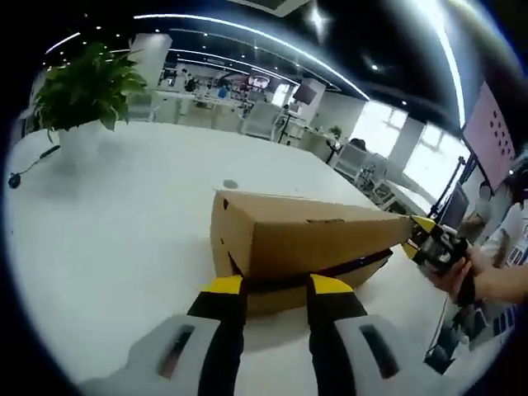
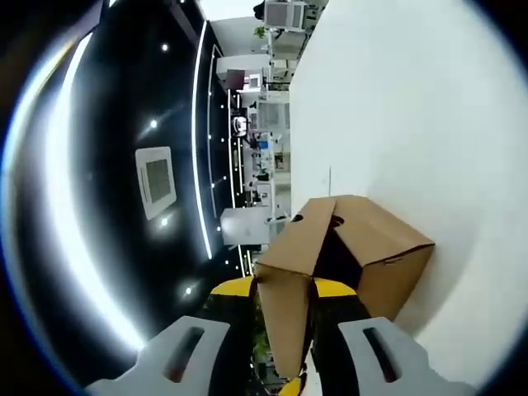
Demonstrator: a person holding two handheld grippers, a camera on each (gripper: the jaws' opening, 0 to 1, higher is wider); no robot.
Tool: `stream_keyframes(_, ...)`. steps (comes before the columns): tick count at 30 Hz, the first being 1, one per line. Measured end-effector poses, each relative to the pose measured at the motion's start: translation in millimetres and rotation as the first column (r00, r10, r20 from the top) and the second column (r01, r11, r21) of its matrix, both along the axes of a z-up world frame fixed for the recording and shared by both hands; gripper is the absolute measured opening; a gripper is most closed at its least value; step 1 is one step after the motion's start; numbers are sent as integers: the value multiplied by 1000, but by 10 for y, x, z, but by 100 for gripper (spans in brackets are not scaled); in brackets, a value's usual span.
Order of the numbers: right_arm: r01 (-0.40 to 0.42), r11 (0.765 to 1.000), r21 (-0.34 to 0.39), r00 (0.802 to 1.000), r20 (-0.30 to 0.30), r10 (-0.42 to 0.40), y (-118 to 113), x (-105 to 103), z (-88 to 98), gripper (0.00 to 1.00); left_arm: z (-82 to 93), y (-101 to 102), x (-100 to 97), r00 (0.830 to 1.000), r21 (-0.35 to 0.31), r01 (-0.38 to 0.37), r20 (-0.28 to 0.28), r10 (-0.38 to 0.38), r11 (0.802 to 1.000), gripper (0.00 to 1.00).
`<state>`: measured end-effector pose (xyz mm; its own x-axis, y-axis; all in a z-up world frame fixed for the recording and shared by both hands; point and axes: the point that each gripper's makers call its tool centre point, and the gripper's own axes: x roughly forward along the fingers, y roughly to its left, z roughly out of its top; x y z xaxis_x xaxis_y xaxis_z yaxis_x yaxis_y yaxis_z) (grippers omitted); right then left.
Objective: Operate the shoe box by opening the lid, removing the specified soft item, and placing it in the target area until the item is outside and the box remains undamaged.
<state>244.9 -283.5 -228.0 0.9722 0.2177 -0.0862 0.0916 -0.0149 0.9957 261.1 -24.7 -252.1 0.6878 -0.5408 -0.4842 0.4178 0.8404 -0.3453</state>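
My left gripper (image 1: 276, 286) pins the box (image 1: 280, 252) wall just ahead, jaws closed on cardboard. My right gripper (image 2: 285, 289) pinches the lid (image 2: 289, 272) edge. It looks light, thin and creasable; I should grip edges gently. The soft item stays hidden inside.

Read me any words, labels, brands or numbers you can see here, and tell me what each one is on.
None can be read.
Box: plain brown card, no print showing.
Pink board at the far right of the left gripper view: no text can be made out.
Screens in the far office: too small and blurred.
A person's sleeve has dark marks: too blurred to read.
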Motion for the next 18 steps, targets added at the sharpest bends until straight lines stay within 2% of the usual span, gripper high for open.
stream_keyframes(2, 0, 1000, 0, 1000, -1, 0, -1, 1, -1, 24, -19, 48, 29, 1000, 37, -15, 11, 15, 999, 28)
stream_keyframes(4, 1, 1000, -1, 1000, -1, -1, 2, -2, 3, 24, -19, 110, 59, 999, 113, -19, 45, 14, 993, 28)
stream_keyframes(5, 1, 1000, 2, 1000, 0, -1, -4, 2, 2, 24, -13, 120, 67, 998, 124, -22, 53, 15, 992, 28)
stream_keyframes(8, 1, 1000, 4, 1000, 1, -1, -3, 3, 9, 24, 24, 151, 83, 993, 227, 5, 113, -31, 974, 27)
stream_keyframes(10, 3, 1000, 3, 1000, 1, -3, -8, 4, 7, 24, 39, 109, 63, 990, 245, 37, 126, -69, 969, 27)
stream_keyframes(11, 3, 1000, 3, 1000, 0, -3, -7, 3, 7, 24, 56, 109, 73, 985, 274, 47, 149, -91, 960, 27)
stream_keyframes(13, 5, 1000, 5, 1000, -1, -5, -6, 1, 9, 24, 65, 107, 85, 973, 359, 64, 187, -138, 931, 27)
stream_keyframes(15, 6, 1000, 7, 1000, 0, -6, -8, 5, 11, 24, 78, 66, 82, 963, 384, 74, 212, -166, 920, 27)
stream_keyframes(16, 7, 1000, 9, 1000, 0, -7, -10, 7, 11, 24, 70, 46, 76, 966, 370, 67, 210, -153, 927, 27)
stream_keyframes(18, 8, 1000, 17, 1000, 2, -8, -11, 17, 22, 24, 69, 16, 74, 964, 371, 77, 210, -164, 926, 27)
